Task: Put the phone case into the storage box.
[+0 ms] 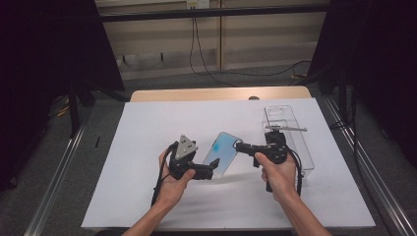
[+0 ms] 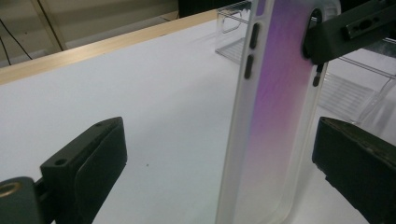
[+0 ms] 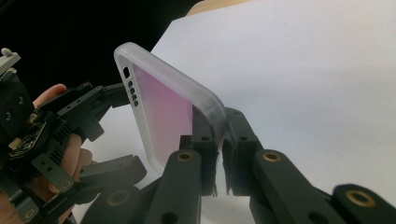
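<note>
Phone case [image 1: 222, 152], translucent with a pink-blue sheen, is hanging in the air above the white sheet [image 1: 147, 128] on the tabletop [image 1: 196, 93], between the two hands. Its long axis is running tilted, upper end toward the right tool [image 1: 239, 145], lower end toward the left tool [image 1: 212, 169].

Right tool [image 3: 219, 154] is clamping the case rim, jaws pinched tight on the thin edge near one corner; it alone is carrying the case [image 3: 159, 102].

Left tool [image 2: 219, 163] is standing wide, jaws apart on either side of the case [image 2: 275, 116], neither pad touching it. In the left gripper view the case is lying nearer the far-side jaw than the other.

Judgement: left hand is the nearer one for a second grip; the case's lower end is already sitting inside its open span, so closing would need only slight centring.

A clear plastic box [image 1: 287, 132] is sitting on the sheet just behind the right hand [image 1: 278, 172].
</note>
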